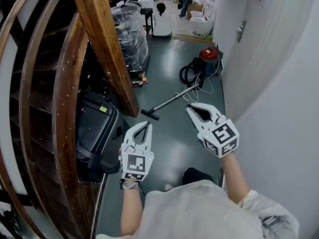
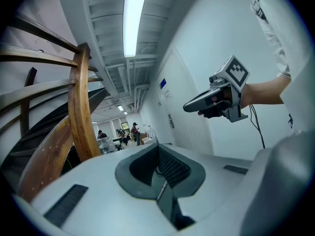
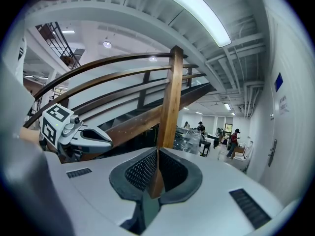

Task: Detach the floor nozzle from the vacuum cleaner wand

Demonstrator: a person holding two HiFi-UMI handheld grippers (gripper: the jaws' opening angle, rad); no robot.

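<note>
The vacuum lies on the dark floor ahead in the head view. Its red canister (image 1: 209,55) and coiled black hose (image 1: 191,73) are by the right wall. The metal wand (image 1: 174,99) runs down-left to the black floor nozzle (image 1: 149,114), which is joined to it. My left gripper (image 1: 147,125) is shut and empty, just near of the nozzle and not touching it. My right gripper (image 1: 190,109) is shut and empty too, to the right of the wand. Each gripper view shows its own closed jaws (image 2: 158,149) (image 3: 157,151) and the other gripper (image 2: 216,97) (image 3: 74,134) held in the air.
A wooden stair beam (image 1: 107,49) and curved rails (image 1: 60,108) fill the left. A black case (image 1: 94,128) sits under them. A plastic-wrapped stack (image 1: 130,34) stands behind. A white wall (image 1: 279,93) runs along the right. People and boxes (image 1: 192,9) are at the far end.
</note>
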